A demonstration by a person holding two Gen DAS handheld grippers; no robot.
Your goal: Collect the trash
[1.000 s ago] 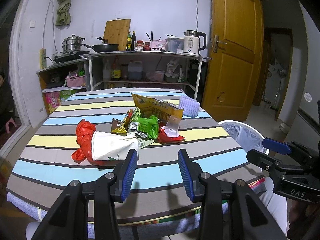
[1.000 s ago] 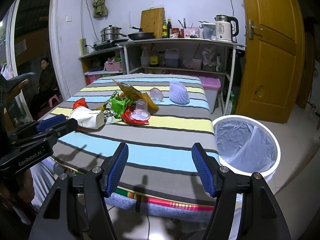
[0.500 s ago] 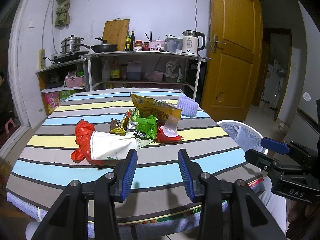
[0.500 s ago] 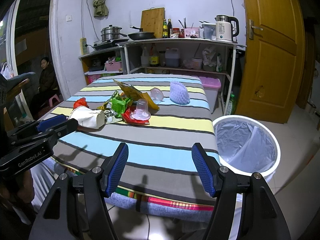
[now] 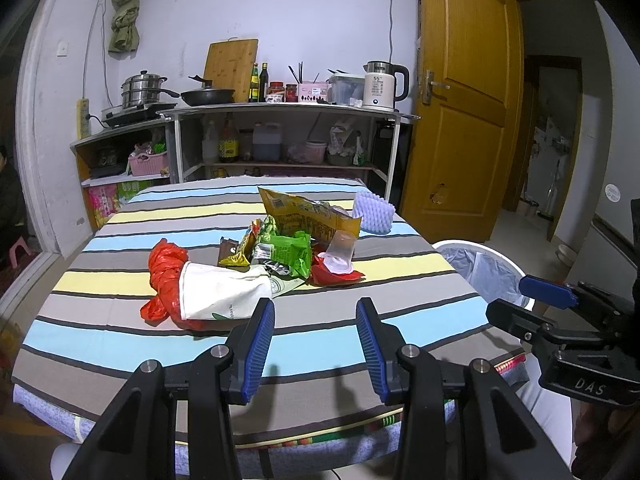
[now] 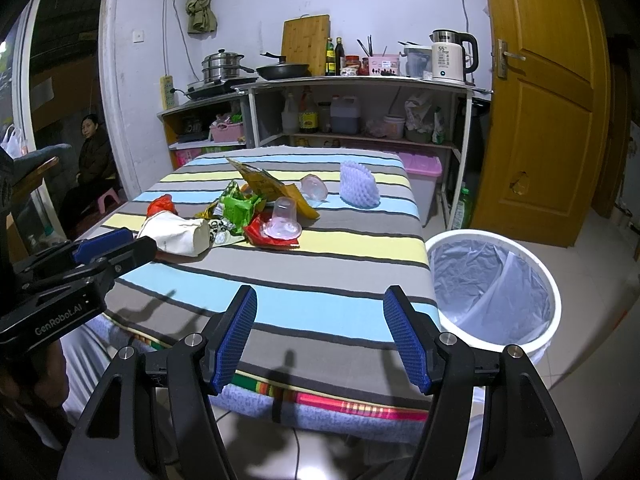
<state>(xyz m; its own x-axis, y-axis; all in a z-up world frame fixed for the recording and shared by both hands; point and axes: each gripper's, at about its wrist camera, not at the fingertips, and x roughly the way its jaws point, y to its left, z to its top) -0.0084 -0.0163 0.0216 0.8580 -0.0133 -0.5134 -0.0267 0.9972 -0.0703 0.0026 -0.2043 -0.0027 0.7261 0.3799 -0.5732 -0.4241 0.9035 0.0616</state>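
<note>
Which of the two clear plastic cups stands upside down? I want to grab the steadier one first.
The nearer cup, mouth down on the red wrapper. The other cup, behind the yellow bag, lies on its side.

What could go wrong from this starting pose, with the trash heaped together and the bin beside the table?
The clear plastic cup sits upended and loose on the red wrapper; a grab may knock it rolling. The wrappers overlap, so pulling the green packet may drag neighbours off the table. The bin stands below the table edge; light pieces could miss it.
</note>
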